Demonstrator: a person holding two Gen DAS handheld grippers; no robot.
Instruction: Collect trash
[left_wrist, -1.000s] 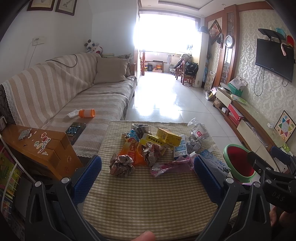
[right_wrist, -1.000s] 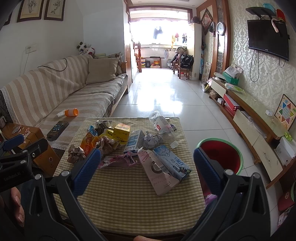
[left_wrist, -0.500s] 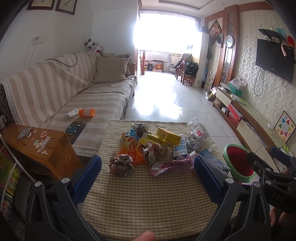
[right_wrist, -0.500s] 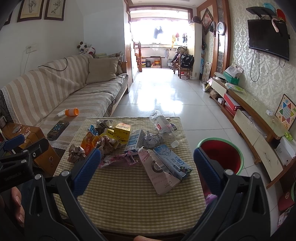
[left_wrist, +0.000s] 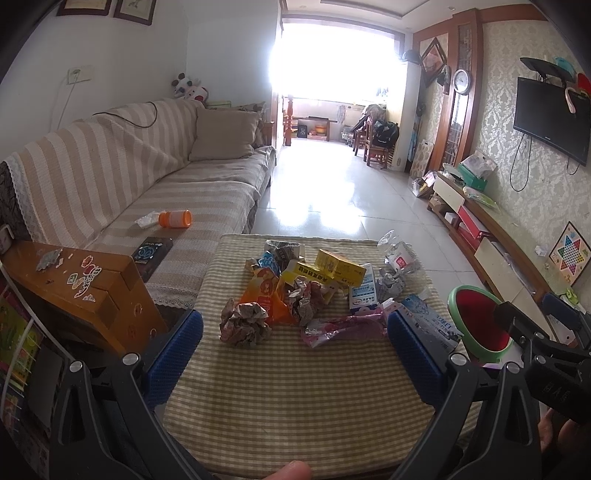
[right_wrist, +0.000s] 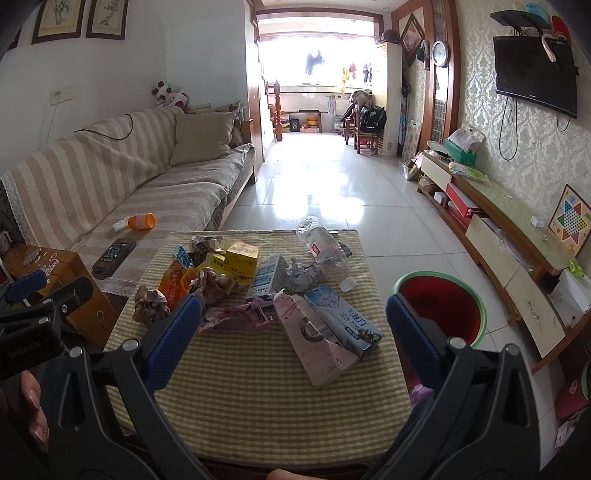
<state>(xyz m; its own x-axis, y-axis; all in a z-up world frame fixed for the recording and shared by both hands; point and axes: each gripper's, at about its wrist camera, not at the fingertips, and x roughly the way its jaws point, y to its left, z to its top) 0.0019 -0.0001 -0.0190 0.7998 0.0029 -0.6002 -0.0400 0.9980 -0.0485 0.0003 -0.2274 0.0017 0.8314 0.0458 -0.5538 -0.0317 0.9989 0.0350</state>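
Note:
A pile of trash lies on the checked tablecloth (left_wrist: 295, 398): a crumpled paper ball (left_wrist: 243, 325), an orange snack bag (left_wrist: 264, 295), a yellow box (left_wrist: 340, 267), a pink wrapper (left_wrist: 343, 328) and a crushed plastic bottle (right_wrist: 325, 247). A blue-and-white carton (right_wrist: 341, 321) and a pink carton (right_wrist: 314, 343) lie nearest the right side. A red bin with a green rim (right_wrist: 439, 306) stands on the floor right of the table. My left gripper (left_wrist: 294, 321) hangs open above the near table edge, facing the paper ball. My right gripper (right_wrist: 293, 306) is open too, holding nothing.
A striped sofa (left_wrist: 177, 192) runs along the left, with an orange bottle (left_wrist: 175, 218) and a dark remote (left_wrist: 151, 251) on it. A wooden side table (left_wrist: 74, 280) stands at the near left. A low TV bench (right_wrist: 498, 229) lines the right wall. Tiled floor (right_wrist: 325, 184) stretches beyond the table.

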